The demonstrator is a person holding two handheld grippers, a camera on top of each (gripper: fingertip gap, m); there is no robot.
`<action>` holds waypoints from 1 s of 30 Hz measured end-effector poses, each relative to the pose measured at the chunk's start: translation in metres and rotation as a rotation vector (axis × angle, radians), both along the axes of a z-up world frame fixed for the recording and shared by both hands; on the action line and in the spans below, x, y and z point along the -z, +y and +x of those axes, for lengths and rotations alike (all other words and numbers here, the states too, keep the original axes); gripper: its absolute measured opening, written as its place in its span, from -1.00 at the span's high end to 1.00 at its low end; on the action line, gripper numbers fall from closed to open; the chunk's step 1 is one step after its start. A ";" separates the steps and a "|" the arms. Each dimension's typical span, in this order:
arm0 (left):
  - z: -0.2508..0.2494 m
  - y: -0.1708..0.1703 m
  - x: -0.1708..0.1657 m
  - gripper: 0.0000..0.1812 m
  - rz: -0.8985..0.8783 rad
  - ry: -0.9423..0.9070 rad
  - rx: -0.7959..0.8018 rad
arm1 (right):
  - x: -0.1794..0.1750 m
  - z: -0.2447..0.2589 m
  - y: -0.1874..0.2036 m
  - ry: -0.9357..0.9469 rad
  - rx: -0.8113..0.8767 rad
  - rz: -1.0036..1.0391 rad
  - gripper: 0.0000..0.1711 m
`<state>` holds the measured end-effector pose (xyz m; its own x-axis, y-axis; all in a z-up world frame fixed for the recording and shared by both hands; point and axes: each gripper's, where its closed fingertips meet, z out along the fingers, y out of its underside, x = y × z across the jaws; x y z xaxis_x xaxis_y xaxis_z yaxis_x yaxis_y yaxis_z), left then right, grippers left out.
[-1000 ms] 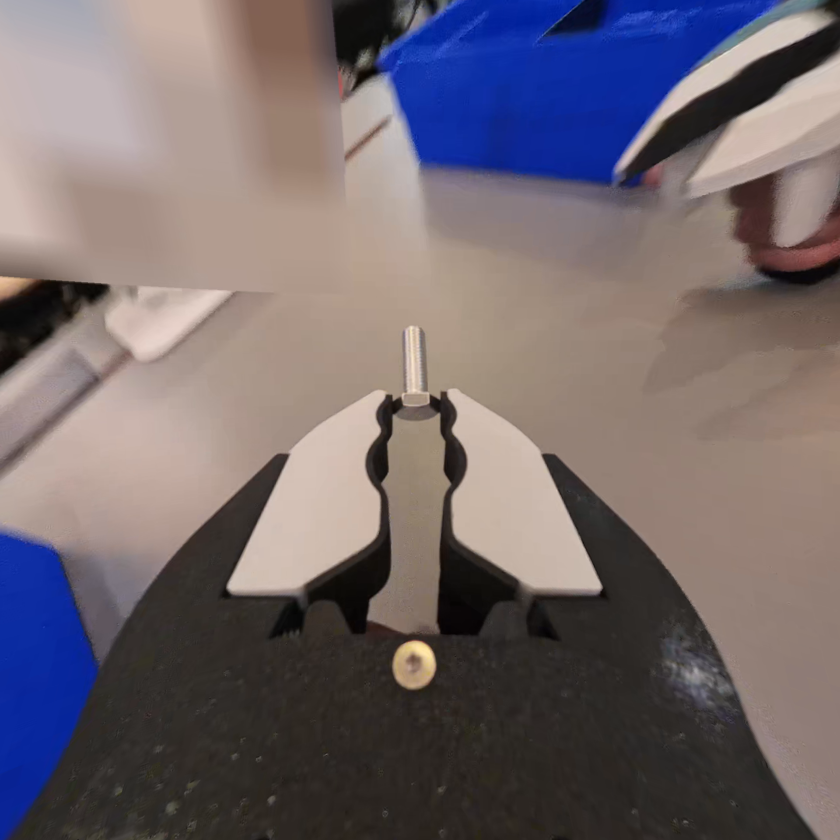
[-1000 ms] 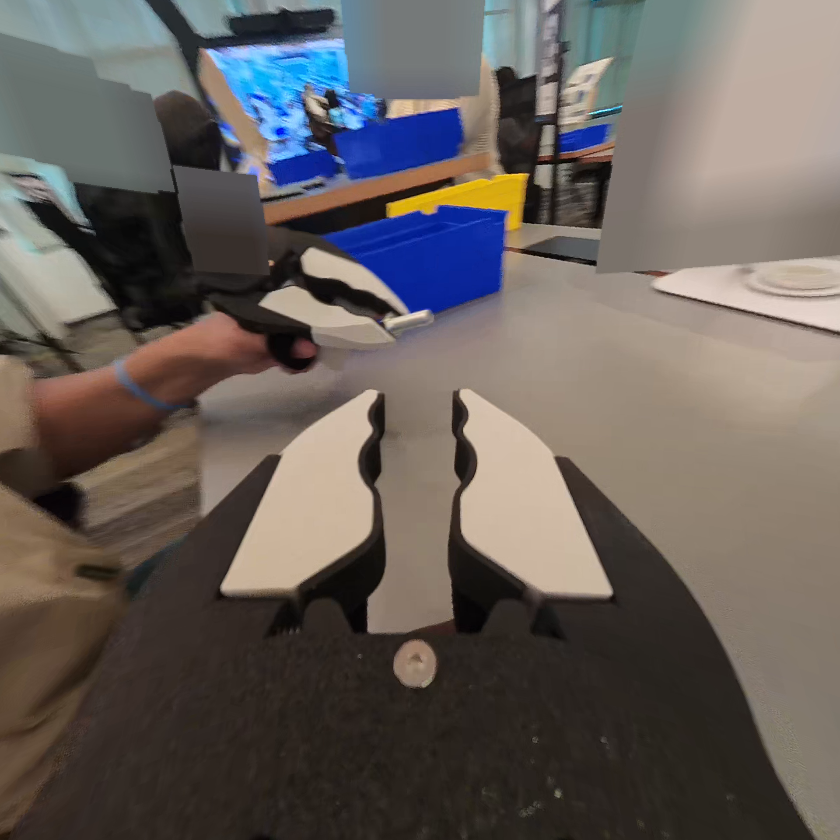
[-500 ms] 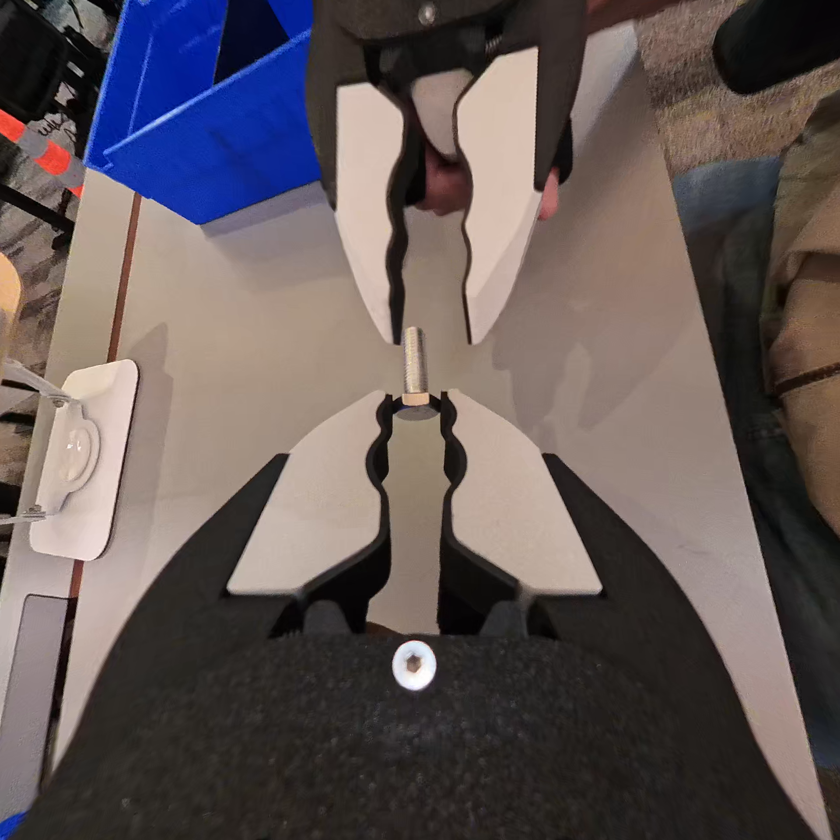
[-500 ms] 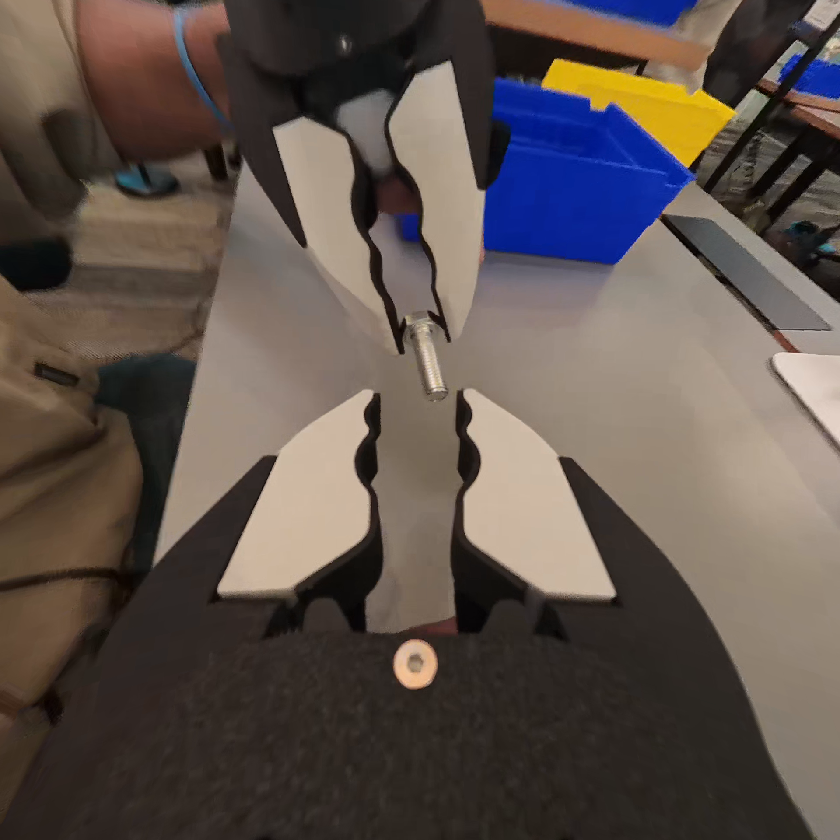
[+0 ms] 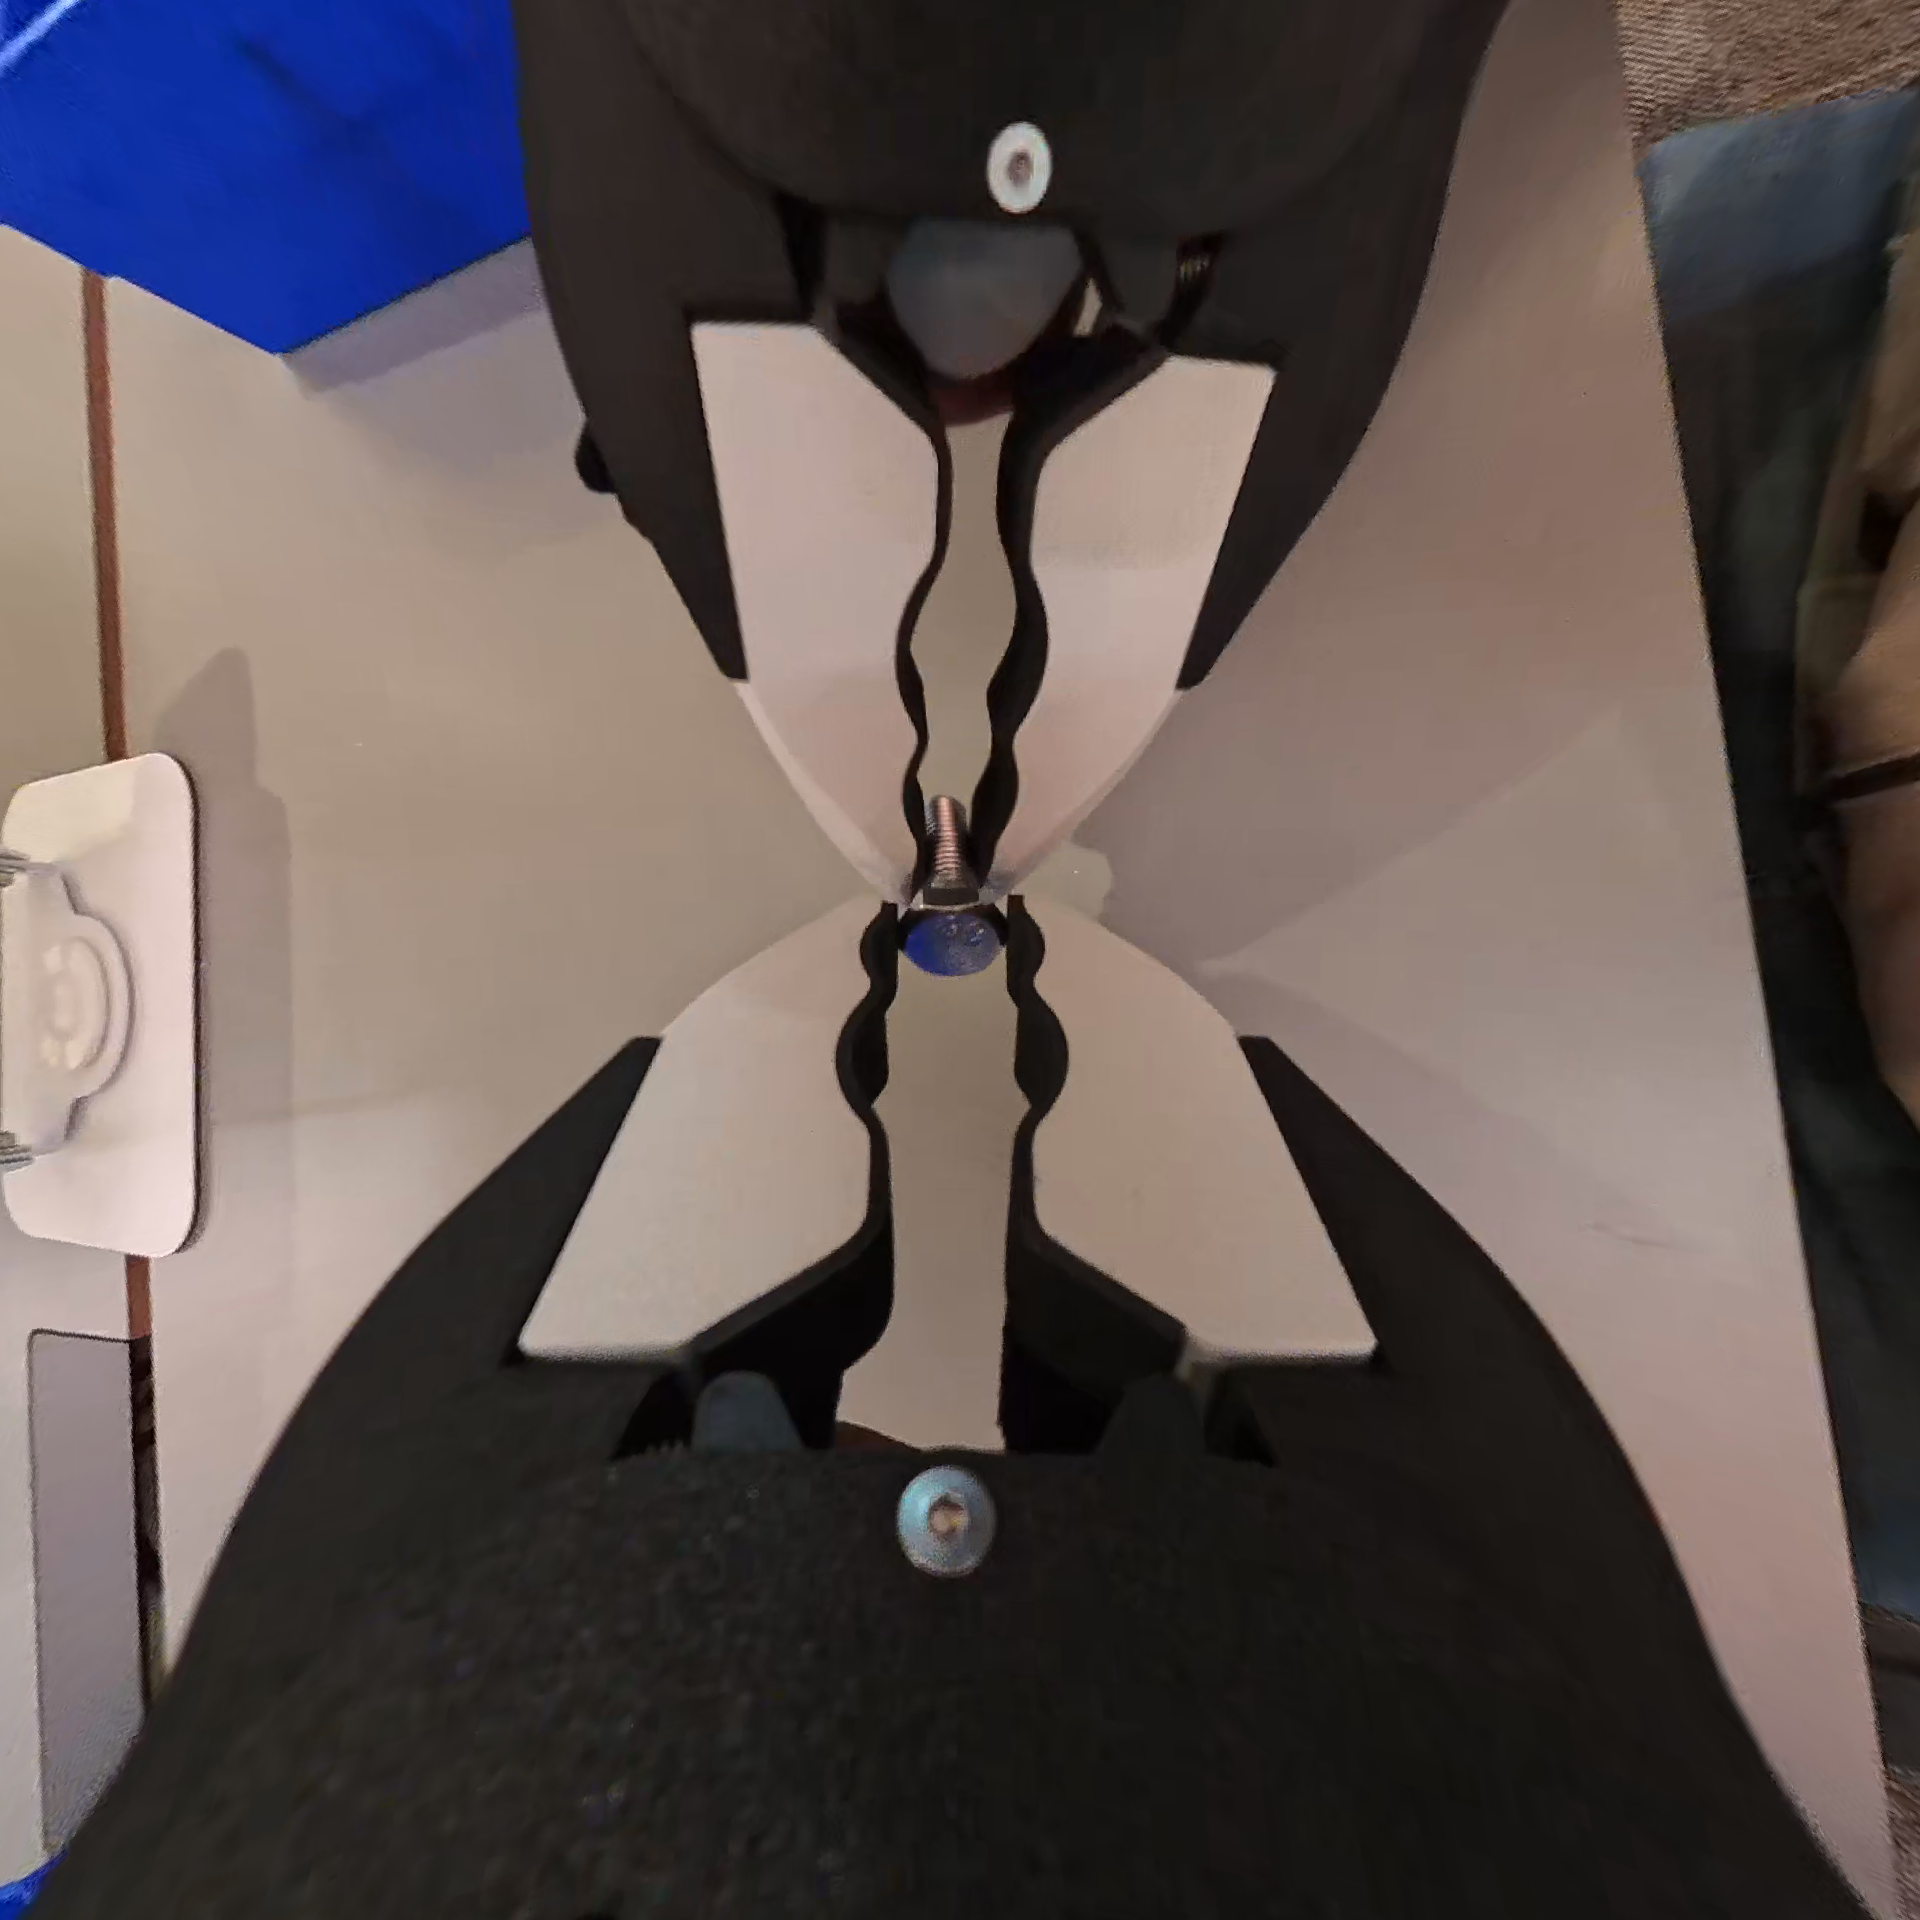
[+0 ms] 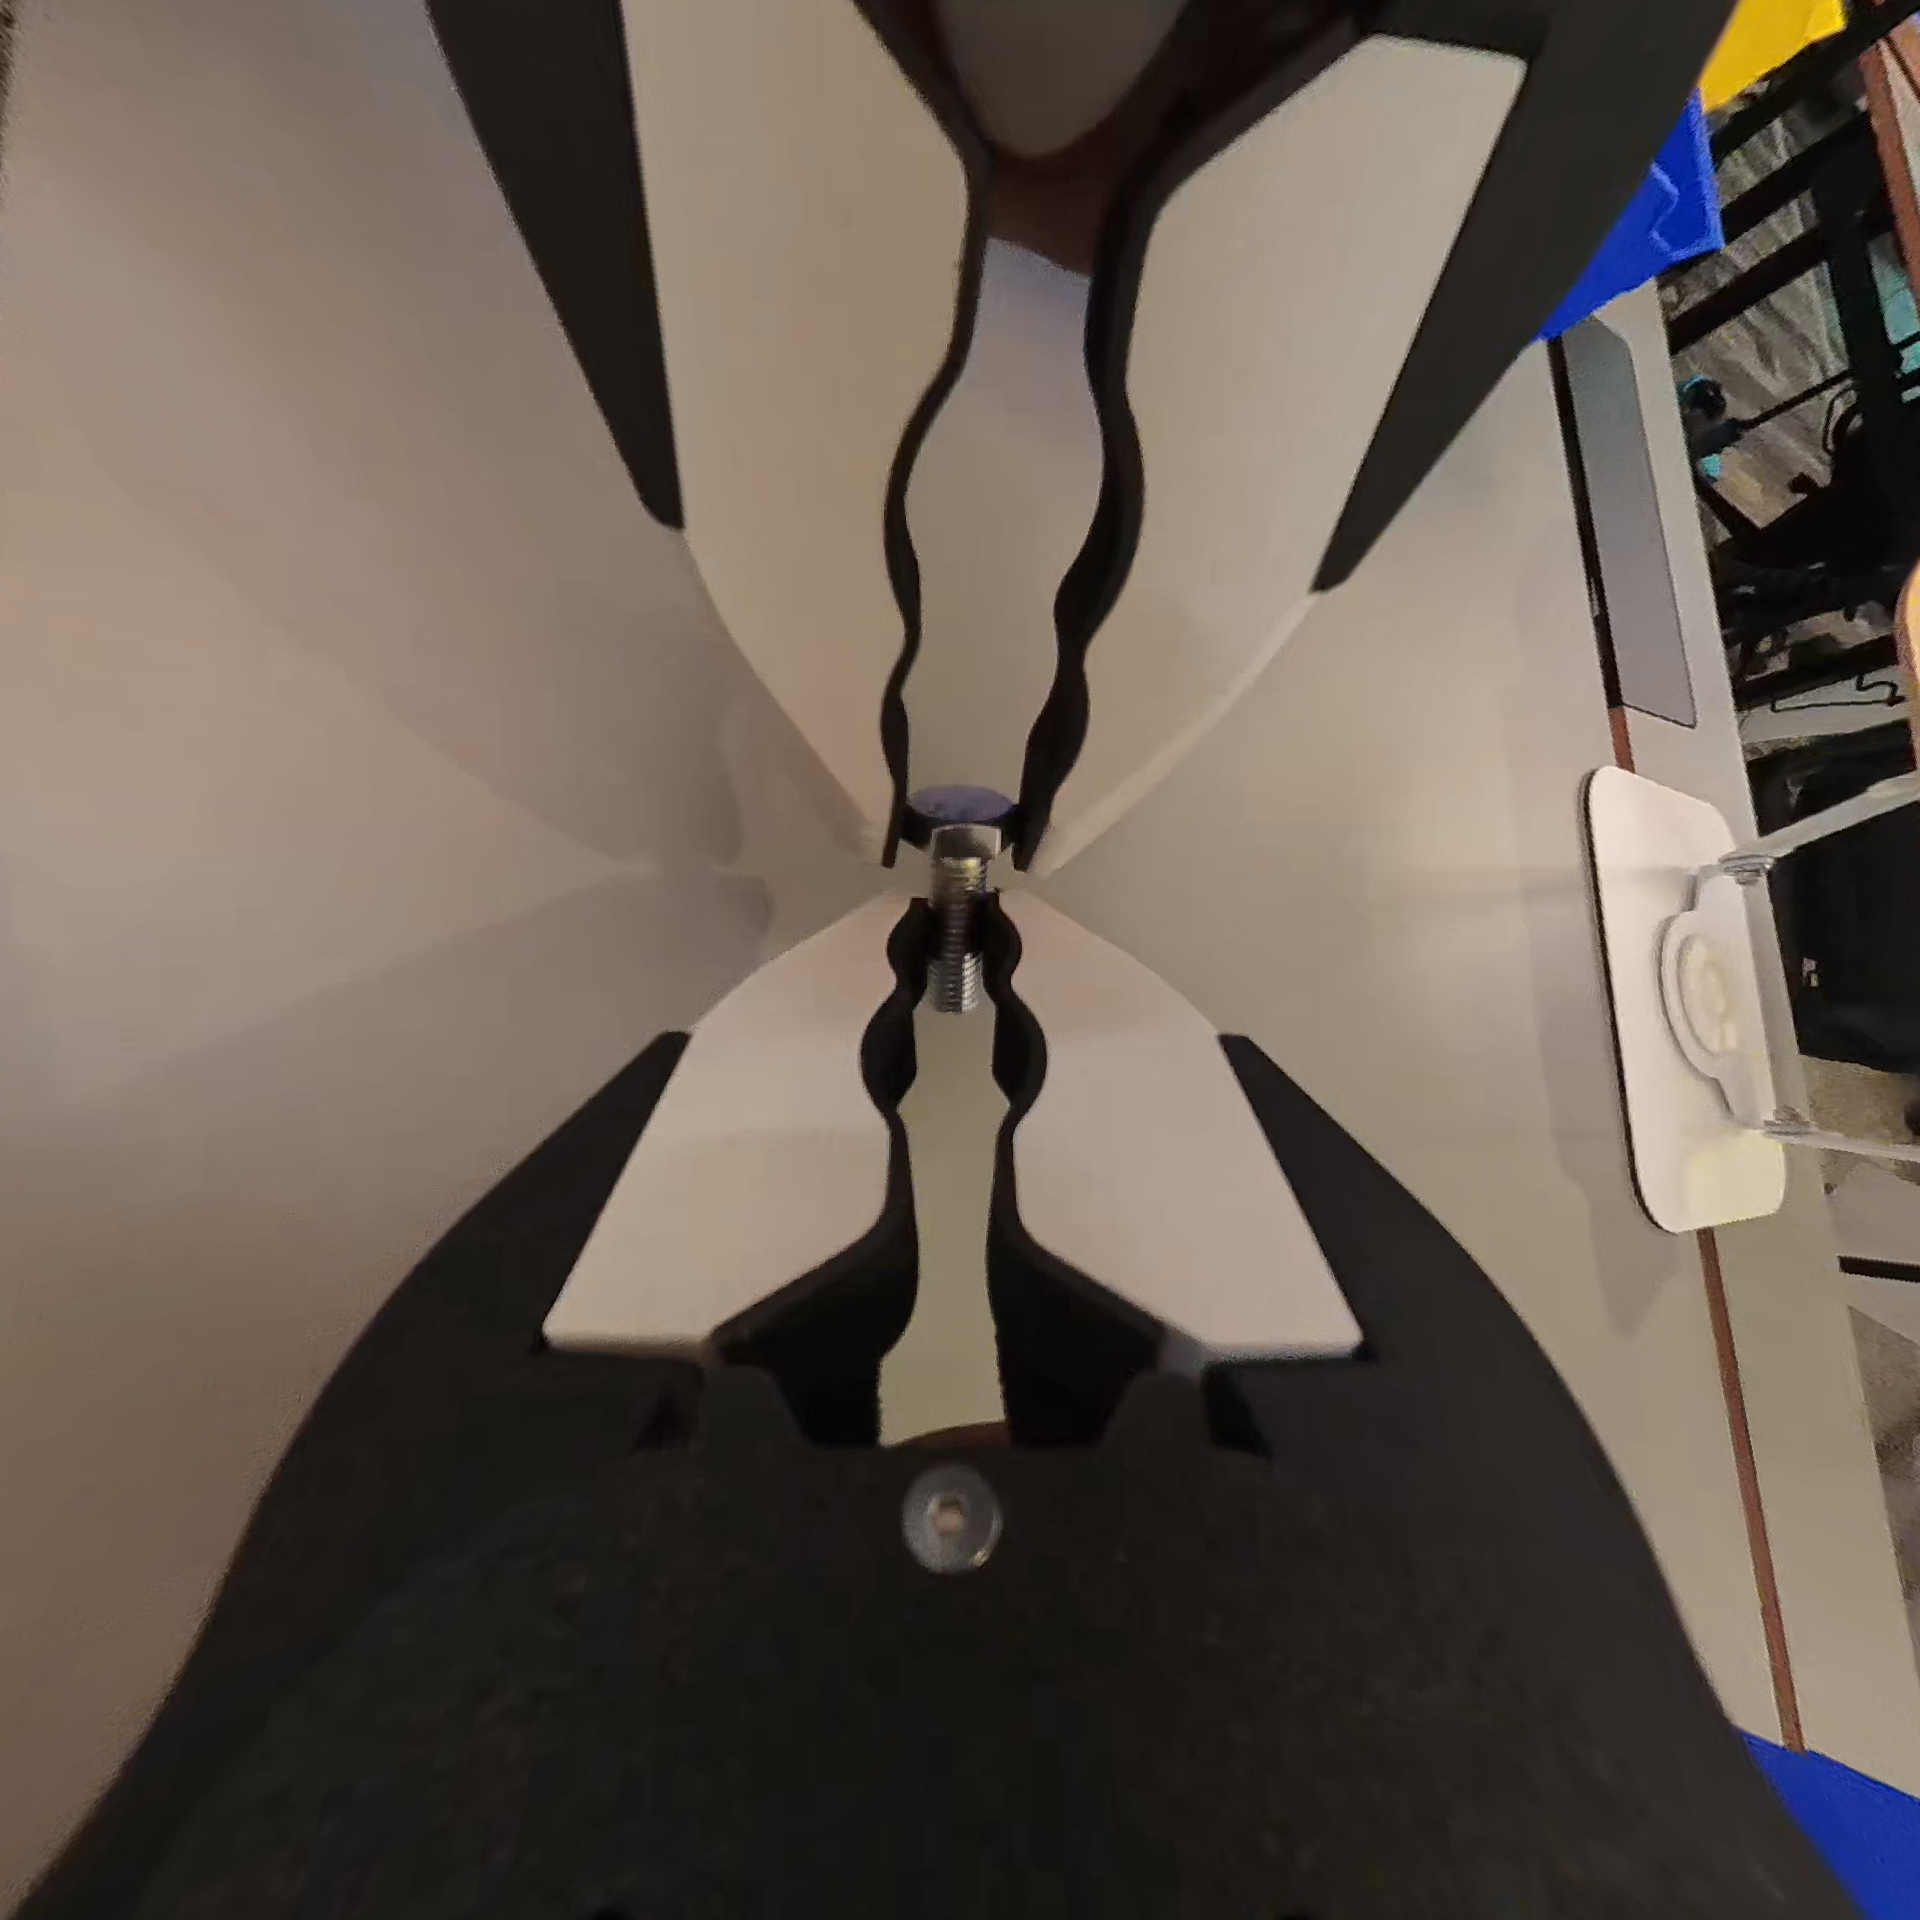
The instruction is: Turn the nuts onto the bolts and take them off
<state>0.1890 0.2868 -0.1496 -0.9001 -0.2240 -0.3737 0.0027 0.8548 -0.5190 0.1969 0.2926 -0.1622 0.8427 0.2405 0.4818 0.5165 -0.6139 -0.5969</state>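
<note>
A silver bolt (image 5: 948, 847) is held level between my two grippers above the grey table (image 5: 468, 727). My left gripper (image 5: 951, 914) is shut on the bolt's hex head, with the threaded shank pointing away from it. My right gripper (image 5: 951, 878) faces it tip to tip, and its jaws have closed in around the shank. In the right wrist view the bolt (image 6: 956, 951) lies between my right gripper's (image 6: 956, 920) tips, and the left gripper (image 6: 961, 847) clamps the head. I see no nut.
A blue bin (image 5: 208, 156) stands at the table's far left. A white board with a clear bracket (image 5: 104, 997) lies at the left edge, also in the right wrist view (image 6: 1683, 997). A person's clothing (image 5: 1870, 623) is beyond the right edge. Both grippers' tips are close together, under 4 cm apart.
The two grippers have come together nose to nose. The right gripper, open before, has narrowed around the bolt's shank. The left gripper has kept its hold on the head.
</note>
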 end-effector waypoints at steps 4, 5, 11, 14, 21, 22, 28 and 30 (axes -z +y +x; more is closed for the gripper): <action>0.003 -0.001 0.000 0.78 -0.035 -0.039 -0.008 | 0.000 0.003 -0.001 0.008 0.010 0.010 0.89; 0.002 -0.002 -0.001 0.78 -0.055 -0.041 -0.010 | 0.000 0.003 -0.001 0.023 0.006 0.017 0.89; 0.015 0.016 -0.034 0.44 -0.317 -0.229 -0.205 | -0.006 0.013 -0.008 0.098 0.071 0.133 0.89; 0.027 0.044 -0.044 0.45 -0.496 -0.329 -0.440 | -0.016 0.021 -0.011 0.196 0.158 0.285 0.89; 0.027 0.094 -0.027 0.30 -0.842 -0.373 -0.905 | -0.027 0.043 -0.024 0.419 0.404 0.586 0.89; 0.024 0.102 -0.035 0.33 -0.876 -0.440 -0.936 | -0.030 0.045 -0.027 0.417 0.428 0.615 0.89; 0.022 0.101 -0.036 0.41 -0.985 -0.373 -0.948 | -0.035 0.048 -0.034 0.402 0.468 0.671 0.89; 0.023 0.101 -0.035 0.41 -0.978 -0.369 -0.950 | -0.035 0.049 -0.034 0.411 0.468 0.668 0.89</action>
